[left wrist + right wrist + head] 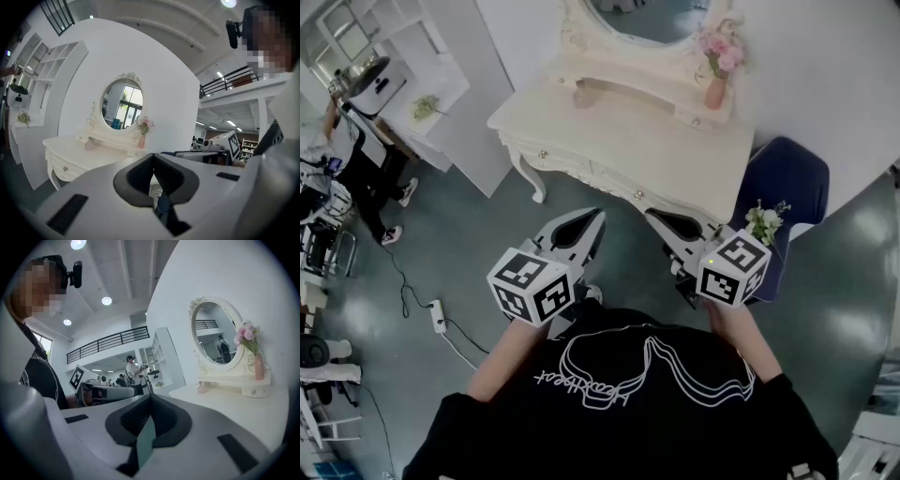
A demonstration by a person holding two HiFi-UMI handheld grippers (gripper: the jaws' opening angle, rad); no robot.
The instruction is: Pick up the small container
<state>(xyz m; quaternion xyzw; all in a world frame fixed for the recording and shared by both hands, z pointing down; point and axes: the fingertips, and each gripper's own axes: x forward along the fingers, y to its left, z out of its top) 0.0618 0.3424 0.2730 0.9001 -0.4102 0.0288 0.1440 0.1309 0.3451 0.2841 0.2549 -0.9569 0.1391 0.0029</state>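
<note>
A small pinkish container stands on the cream dressing table, near the left foot of the oval mirror. It also shows as a small pale jar in the left gripper view and as a small jar in the right gripper view. My left gripper hangs shut and empty in front of the table's front edge, short of the container. My right gripper is beside it, also shut with nothing in it. In their own views, the left gripper and the right gripper have their tips touching.
A pink vase with flowers stands at the table's right rear. A blue chair with a small white-flowered plant sits to the right. A white shelf unit, a person and a floor power strip are at the left.
</note>
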